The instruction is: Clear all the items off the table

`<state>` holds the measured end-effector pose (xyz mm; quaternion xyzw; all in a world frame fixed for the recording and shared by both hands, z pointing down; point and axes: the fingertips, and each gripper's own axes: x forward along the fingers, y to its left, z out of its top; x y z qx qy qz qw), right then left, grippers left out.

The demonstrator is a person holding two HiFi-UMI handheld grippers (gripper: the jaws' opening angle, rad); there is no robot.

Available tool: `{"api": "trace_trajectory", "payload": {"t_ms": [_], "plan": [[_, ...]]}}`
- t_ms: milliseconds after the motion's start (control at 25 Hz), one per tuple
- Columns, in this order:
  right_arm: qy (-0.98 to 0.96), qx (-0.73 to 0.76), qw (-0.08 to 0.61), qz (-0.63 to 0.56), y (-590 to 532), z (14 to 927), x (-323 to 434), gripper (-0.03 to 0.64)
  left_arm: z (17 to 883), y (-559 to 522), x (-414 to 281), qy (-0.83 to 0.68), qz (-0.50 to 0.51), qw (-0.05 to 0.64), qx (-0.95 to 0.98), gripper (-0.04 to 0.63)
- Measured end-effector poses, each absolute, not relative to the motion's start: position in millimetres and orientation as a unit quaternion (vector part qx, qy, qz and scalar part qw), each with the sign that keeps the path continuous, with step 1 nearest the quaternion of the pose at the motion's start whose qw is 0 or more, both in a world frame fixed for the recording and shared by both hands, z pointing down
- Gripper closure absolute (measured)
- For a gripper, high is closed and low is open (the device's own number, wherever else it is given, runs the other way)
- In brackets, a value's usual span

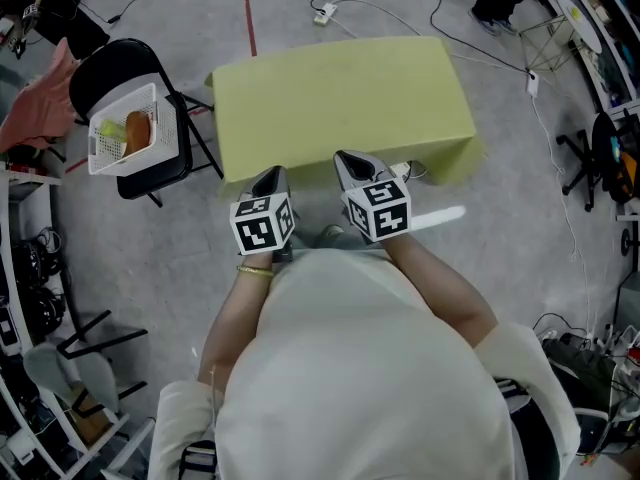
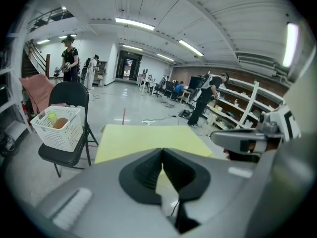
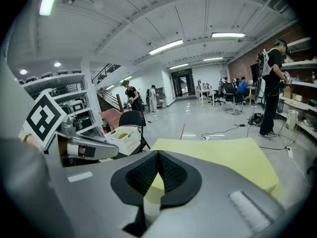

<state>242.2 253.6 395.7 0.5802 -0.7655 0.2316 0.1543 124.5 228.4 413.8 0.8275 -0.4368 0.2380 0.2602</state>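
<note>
Both grippers are closed with nothing held. Left gripper (image 1: 270, 176) and right gripper (image 1: 350, 158) sit side by side, just apart, at the near edge of a table (image 1: 340, 88) covered in yellow cloth, pointing across it. Left of the table and apart from it stands a black chair (image 1: 115, 68). On its seat rests a white basket (image 1: 120, 98) holding a brown item (image 1: 138, 131) and a green item (image 1: 108, 128).

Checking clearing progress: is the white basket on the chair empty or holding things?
Holding things: the white basket on the black chair contains a yellow-green item and an orange-brown one.
</note>
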Motion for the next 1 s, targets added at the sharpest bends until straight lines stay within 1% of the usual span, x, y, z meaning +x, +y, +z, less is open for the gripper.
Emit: {"api": "trace_trajectory", "payload": {"t_ms": [520,1000], "plan": [[-0.768,0.577,0.157,0.231,264,399,253,0.620,411,235,147,-0.428,0.238,0.254,0.834,0.584],[-0.766,0.578,0.160,0.231,263,399,252,0.620,413,232,147,-0.424,0.237,0.262,0.834,0.584]]}}
